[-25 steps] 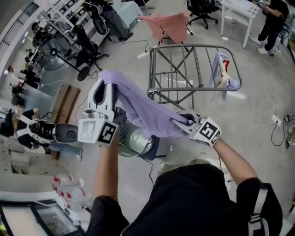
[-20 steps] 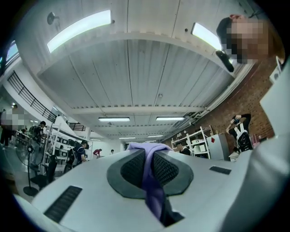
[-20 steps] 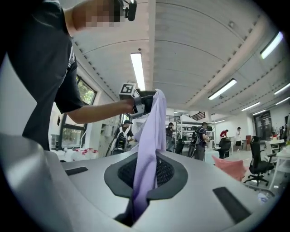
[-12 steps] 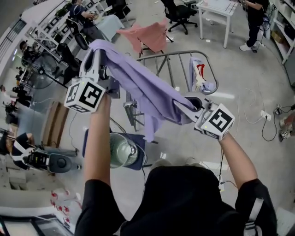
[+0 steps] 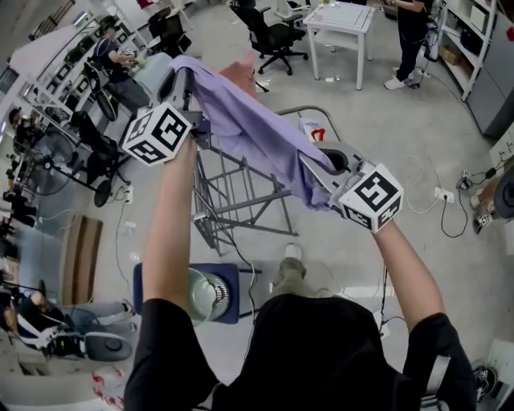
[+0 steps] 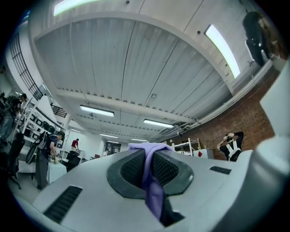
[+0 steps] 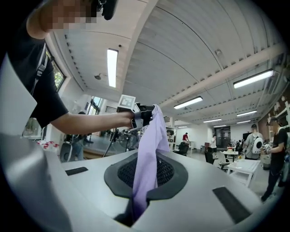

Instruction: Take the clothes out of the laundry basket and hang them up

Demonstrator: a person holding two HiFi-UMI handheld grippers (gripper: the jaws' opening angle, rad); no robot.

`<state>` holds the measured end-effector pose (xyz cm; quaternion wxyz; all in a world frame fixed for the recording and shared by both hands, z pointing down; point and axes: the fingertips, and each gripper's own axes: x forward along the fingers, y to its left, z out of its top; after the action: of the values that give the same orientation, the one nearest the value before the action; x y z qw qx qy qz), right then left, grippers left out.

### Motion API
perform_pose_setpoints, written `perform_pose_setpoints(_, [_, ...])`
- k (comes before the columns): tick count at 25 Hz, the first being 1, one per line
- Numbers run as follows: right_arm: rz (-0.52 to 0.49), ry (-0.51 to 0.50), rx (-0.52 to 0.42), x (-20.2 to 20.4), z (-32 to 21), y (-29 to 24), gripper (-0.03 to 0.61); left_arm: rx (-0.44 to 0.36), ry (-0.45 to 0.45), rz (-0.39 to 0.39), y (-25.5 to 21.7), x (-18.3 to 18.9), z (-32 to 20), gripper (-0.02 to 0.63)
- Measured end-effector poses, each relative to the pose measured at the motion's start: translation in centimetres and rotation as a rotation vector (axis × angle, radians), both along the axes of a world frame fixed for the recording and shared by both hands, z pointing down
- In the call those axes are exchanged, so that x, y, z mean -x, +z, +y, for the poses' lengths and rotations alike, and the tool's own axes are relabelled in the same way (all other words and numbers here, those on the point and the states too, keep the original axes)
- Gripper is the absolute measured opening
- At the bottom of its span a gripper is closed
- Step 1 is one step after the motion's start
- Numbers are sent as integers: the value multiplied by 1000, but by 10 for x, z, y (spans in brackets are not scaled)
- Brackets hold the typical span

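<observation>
Above the grey metal drying rack point(image 5: 234, 199), a lavender garment point(image 5: 257, 128) is held stretched between the two grippers, and it sags a little at its middle. The left gripper point(image 5: 181, 75) is raised at the upper left of the head view, with its marker cube turned toward the camera, and one end of the garment is draped over its tip. In the left gripper view point(image 6: 148, 162) the dark ribbed fingers point(image 6: 132, 168) are seen pressed together on a narrow fold of the garment point(image 6: 155, 199), which runs up between them and bunches at the top. The right gripper point(image 5: 323, 165) is held lower and to the right, and the other end of the cloth is gathered at its tip. In the right gripper view point(image 7: 146, 173) the fingers point(image 7: 168, 172) are likewise clamped on the garment point(image 7: 152, 136), which rises from between them toward the left gripper point(image 7: 137, 116) at the far end of a bare forearm. On the far end of the rack a white, red and blue piece of clothing point(image 5: 313, 132) is hung. A pink cloth point(image 5: 243, 71) is partly hidden behind the stretched garment. On the concrete floor below, close to the person's feet, a round mesh basket point(image 5: 210, 294) is set on a dark blue mat point(image 5: 152, 281). Further off, a white bench point(image 5: 341, 18) and a black office chair point(image 5: 269, 36) can be made out, with other people around the edges of the room.
</observation>
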<state>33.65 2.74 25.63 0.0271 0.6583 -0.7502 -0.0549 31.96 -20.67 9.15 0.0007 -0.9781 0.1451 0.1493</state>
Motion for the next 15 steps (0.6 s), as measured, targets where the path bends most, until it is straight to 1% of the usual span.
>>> perform_pose_setpoints(4, [-36,79,30,-37,-17,20,4,-14,44,5,18,-43,-21,23])
perform_pose_setpoints(8, [-88,154,72,-71,-48,44,4,-29,87,-5,37,-83,-51,23])
perform_pose_setpoints(11, [-119,173,96,-79,-81,60,3,-17,119,-25,54,-107,-82,23])
perform_pose_setpoints(15, [-116,215,140,-87,-126,78,3,11,140,-91,84,-138,-134,23])
